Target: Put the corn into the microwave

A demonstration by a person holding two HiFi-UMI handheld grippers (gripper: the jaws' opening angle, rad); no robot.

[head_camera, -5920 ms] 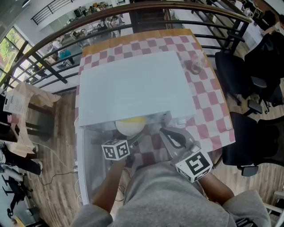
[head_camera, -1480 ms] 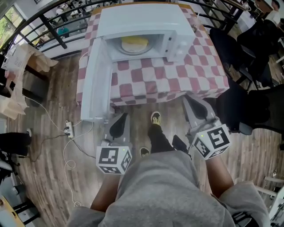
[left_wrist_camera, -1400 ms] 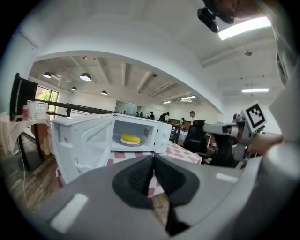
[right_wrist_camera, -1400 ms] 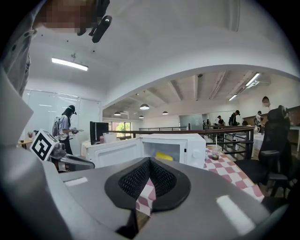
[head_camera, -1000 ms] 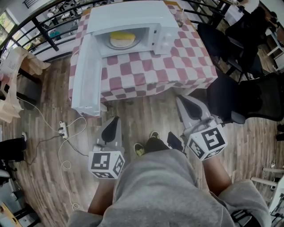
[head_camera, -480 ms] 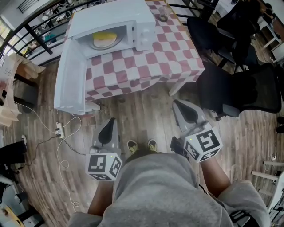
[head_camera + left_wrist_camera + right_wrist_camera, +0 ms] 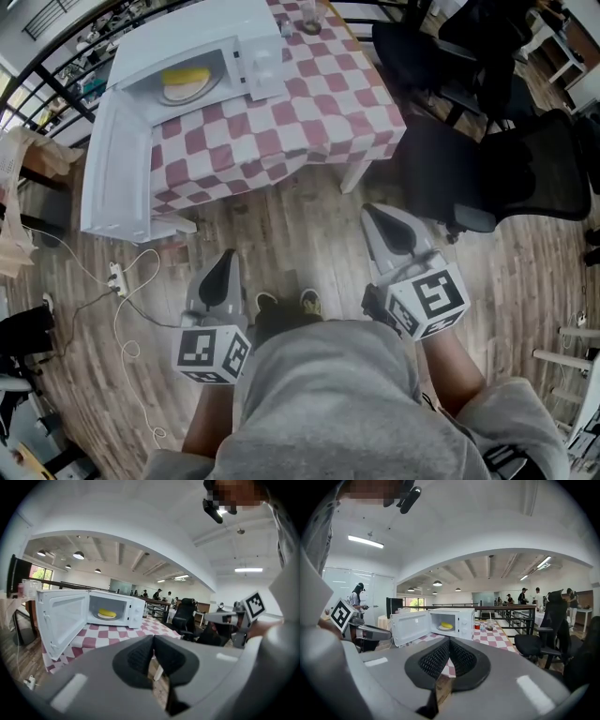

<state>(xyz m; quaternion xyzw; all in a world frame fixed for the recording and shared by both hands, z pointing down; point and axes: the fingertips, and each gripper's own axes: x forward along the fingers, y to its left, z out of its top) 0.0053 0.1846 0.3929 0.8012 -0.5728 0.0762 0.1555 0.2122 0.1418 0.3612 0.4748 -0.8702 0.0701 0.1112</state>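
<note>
The microwave [image 7: 202, 47] is being borne at the left end of the table [image 7: 309, 103], with its door [image 7: 112, 173] being held swung out leftward past the table edge. The corn [image 7: 185, 77] is being carried on a plate [image 7: 199, 92] inside it. A glass [image 7: 309, 17] is being kept right of the microwave, farther back. Chairs [image 7: 487, 159] are being kept right of the table. The left gripper [image 7: 225, 267] and right gripper [image 7: 386, 225] are being held over the floor [image 7: 300, 234], well in front of the table, with the person's feet [image 7: 286, 302] between them.
</note>
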